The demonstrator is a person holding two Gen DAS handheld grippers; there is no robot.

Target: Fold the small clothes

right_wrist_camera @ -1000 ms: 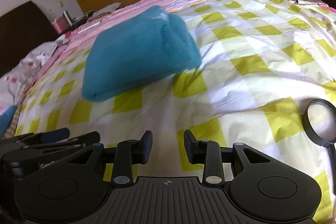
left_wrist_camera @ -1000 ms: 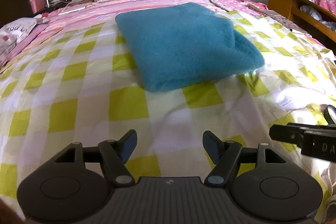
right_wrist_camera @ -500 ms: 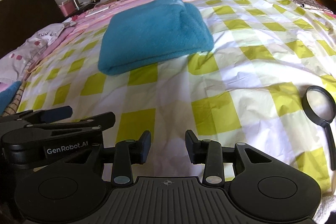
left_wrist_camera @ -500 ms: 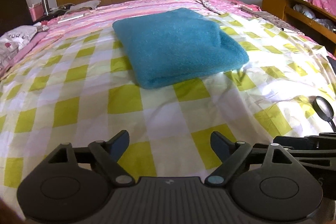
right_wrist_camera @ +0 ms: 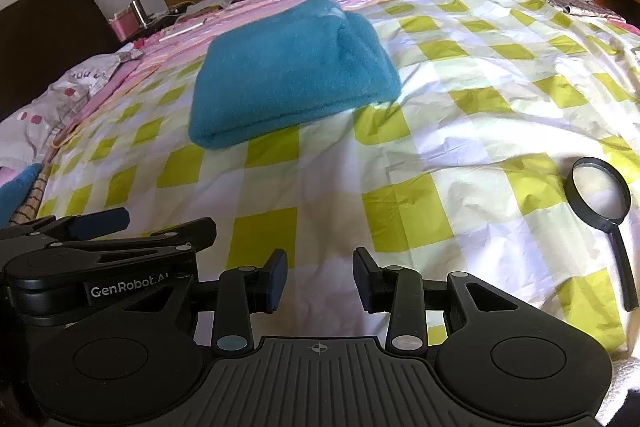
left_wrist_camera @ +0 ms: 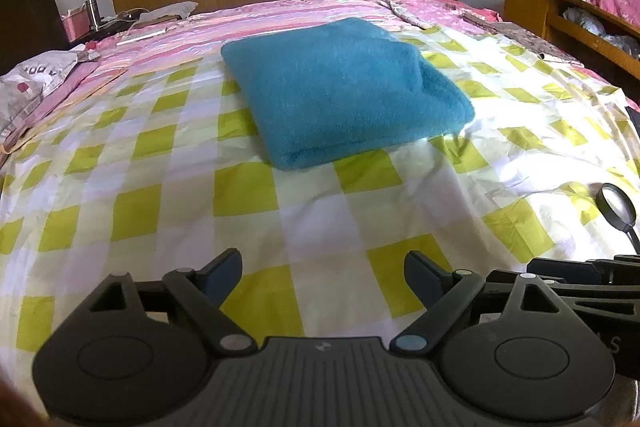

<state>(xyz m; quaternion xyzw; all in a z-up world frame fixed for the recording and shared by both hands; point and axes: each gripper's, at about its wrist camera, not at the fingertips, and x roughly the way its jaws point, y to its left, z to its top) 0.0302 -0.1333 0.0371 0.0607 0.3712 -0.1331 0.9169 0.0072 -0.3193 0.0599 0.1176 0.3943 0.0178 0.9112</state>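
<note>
The folded teal garment is lying on the checked bedspread, well ahead of both grippers. The left gripper is standing wide, empty. The right gripper is sitting partly parted, gripping nothing.

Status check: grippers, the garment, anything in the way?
Left gripper and right gripper open, empty. Teal garment folded on bedsheet. Magnifying glass off right.
</note>
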